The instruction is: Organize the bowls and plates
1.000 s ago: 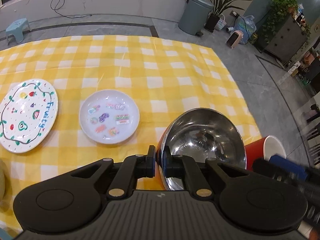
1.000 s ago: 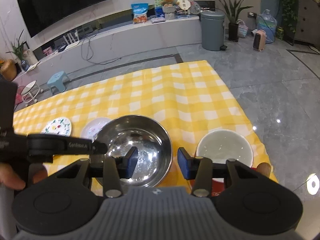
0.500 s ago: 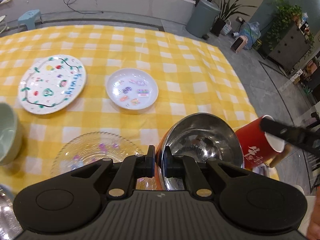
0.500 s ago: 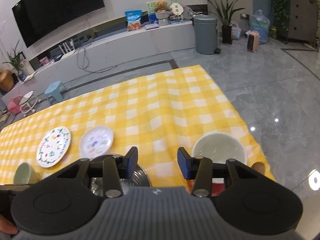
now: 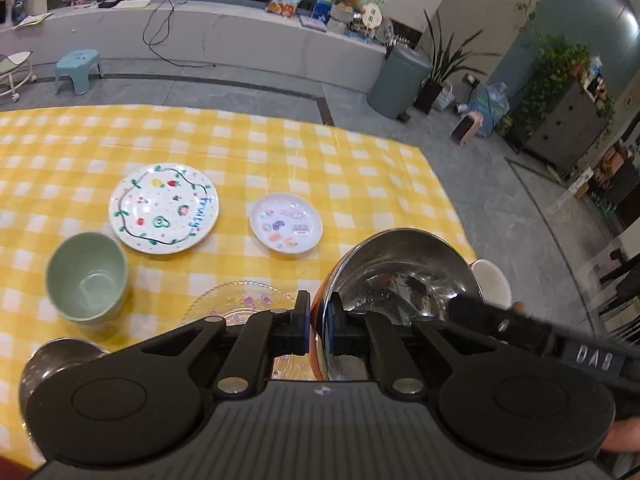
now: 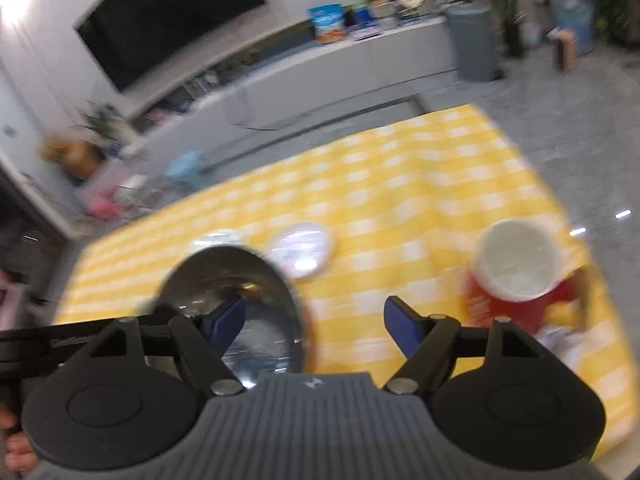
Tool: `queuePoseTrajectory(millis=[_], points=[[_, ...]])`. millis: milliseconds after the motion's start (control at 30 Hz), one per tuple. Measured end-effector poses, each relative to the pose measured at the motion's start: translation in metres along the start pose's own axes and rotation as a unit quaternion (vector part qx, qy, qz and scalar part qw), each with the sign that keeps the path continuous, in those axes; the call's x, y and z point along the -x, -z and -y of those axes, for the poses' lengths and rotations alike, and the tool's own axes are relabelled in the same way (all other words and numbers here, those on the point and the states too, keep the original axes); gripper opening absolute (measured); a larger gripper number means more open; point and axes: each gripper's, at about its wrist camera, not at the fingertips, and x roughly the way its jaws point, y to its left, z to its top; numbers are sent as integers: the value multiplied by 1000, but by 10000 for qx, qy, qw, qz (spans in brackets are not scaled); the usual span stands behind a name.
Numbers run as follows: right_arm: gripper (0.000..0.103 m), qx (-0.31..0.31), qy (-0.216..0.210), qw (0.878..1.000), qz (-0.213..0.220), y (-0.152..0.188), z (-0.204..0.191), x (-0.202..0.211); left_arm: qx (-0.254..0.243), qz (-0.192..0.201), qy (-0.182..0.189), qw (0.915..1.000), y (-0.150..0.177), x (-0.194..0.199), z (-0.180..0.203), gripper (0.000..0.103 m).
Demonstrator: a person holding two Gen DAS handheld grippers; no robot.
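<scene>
Slippage is the main risk: the steel bowl is clenched only by its rim in the left gripper, aloft over the table. The right gripper is opening, nothing between its jaws; collision with the red bowl is possible.

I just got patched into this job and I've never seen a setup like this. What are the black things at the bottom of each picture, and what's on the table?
They are handheld grippers; a person carries one in each hand, each with its own camera. The left gripper pinches the rim of a steel bowl, lifted above the yellow checked tablecloth. The right gripper is opening, nothing between its fingers. On the cloth: a fruit-patterned plate, a small white plate, a green bowl, a clear glass plate and a red cup.
</scene>
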Motion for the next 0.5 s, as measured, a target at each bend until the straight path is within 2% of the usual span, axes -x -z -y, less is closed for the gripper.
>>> queuePoseTrajectory(millis=[33,100,167,200,267,300,500], points=[[75,-16,-141,9999,17,4,-6,1,2,34,40,10000,0,7,-2,8],[66,53,-180,9998,23,12,-19,3,16,93,100,9999,1,20,-8,8],[49,63,-175,9998,-17,18,-30,2,51,168,97,9998,2,32,-14,8],[44,48,-191,9998,-6,21,-36,2,55,207,89,9997,3,37,-19,8],[20,64,-143,9999,49,27,-48,3,78,280,30,9996,6,49,-27,8],[15,101,-96,9999,97,29,-54,4,75,317,22,9995,7,54,-32,9],[13,463,-194,9985,219,41,-102,1,183,542,-90,9983,12,86,-68,8]])
